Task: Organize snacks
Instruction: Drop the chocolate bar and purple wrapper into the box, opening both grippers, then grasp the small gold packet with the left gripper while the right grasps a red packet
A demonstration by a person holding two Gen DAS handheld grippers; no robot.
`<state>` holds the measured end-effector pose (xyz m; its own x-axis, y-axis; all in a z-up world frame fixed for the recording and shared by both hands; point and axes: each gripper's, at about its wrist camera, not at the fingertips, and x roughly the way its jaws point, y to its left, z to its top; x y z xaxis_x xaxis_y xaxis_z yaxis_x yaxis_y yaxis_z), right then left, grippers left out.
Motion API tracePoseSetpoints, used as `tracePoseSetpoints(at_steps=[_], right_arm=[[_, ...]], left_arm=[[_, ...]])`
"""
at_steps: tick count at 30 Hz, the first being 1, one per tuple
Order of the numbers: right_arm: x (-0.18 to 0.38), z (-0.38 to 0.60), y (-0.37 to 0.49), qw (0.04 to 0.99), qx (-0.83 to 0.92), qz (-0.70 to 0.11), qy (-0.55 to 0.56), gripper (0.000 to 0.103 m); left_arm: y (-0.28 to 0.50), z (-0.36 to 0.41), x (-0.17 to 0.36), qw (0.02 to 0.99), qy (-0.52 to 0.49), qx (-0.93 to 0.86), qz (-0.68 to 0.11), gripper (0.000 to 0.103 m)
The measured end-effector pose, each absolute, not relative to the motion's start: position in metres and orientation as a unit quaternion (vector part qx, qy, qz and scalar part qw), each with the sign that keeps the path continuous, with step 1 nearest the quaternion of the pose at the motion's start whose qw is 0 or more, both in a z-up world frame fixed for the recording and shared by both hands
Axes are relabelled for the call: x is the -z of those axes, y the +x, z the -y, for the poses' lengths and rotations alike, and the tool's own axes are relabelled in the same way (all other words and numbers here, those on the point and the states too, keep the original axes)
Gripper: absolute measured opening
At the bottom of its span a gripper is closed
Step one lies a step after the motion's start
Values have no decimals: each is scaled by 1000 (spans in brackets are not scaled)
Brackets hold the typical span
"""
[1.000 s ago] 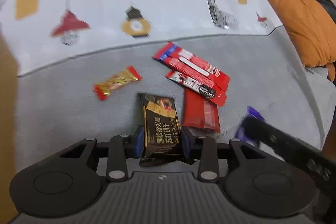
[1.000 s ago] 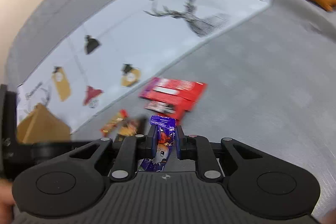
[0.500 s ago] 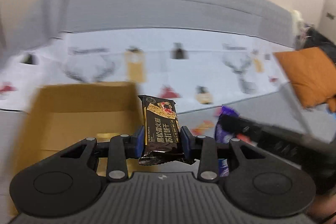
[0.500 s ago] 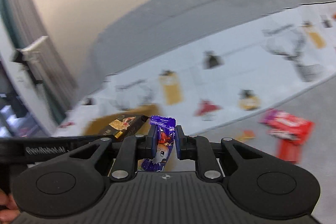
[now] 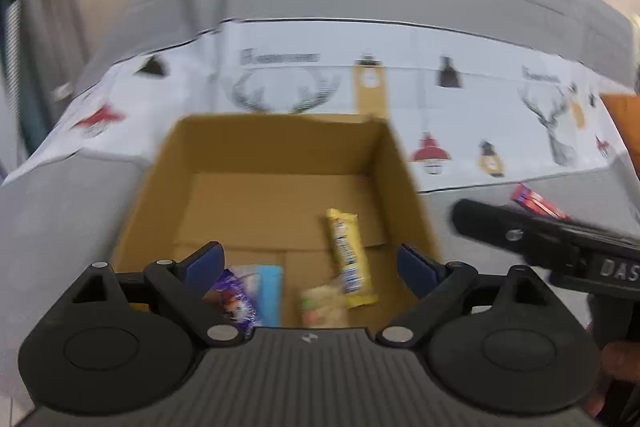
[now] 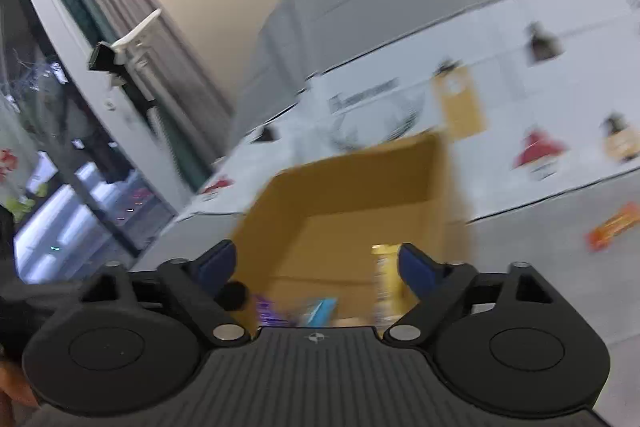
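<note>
Snacks are seen in two places: several lie in the cardboard box (image 5: 276,163), and others are left outside it on the grey sofa seat (image 5: 60,211), well to the right; in the box a yellow bar (image 5: 347,255) lies with its long axis running near to far, beside a pale green packet (image 5: 322,307), a light blue packet (image 5: 269,293) and a purple packet (image 5: 236,301) at the near wall. The left gripper (image 5: 310,263) is held just above the near edge of the box, its fingers (image 5: 204,261) spread wide apart with nothing between them; the right gripper (image 6: 316,263) is likewise held over the box's near side, its fingers (image 6: 416,267) apart and empty. The coming move is judged to turn on the loose snacks lying to the right of both grippers, away from the box; the right hand is reckoned the nearer to them. In the left wrist view a red and blue packet (image 5: 534,203) is shown on the seat past the right gripper's body; in the right wrist view an orange bar (image 6: 612,227) is shown instead, its long axis slanting from near-left to far-right, along with a window (image 6: 60,167) at the left that the other view hardly shows; the box floor is seen more fully from the left wrist.
</note>
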<state>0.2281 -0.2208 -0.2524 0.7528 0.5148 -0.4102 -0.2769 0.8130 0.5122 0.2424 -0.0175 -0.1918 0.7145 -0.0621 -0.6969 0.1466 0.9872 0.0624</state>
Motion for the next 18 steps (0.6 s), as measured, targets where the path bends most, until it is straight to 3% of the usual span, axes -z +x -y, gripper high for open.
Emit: tracePoseSetpoints(at_steps=[4,10,15,18], right_arm=[[259,302,207,950,-139,-223,170,102],[298,427,212,960,-46,-242,133,102],[334,484,241,956,-29,-279,85,100],[358,503,262,953,-31,-292,76,98]], left_arm=[[263,89,209,910,55,138,-387,96],[306,198,258,895,98,195,-388,96],[359,245,316,881,129,201,-408,96],[390,255,346,869,128,207,-431,76]])
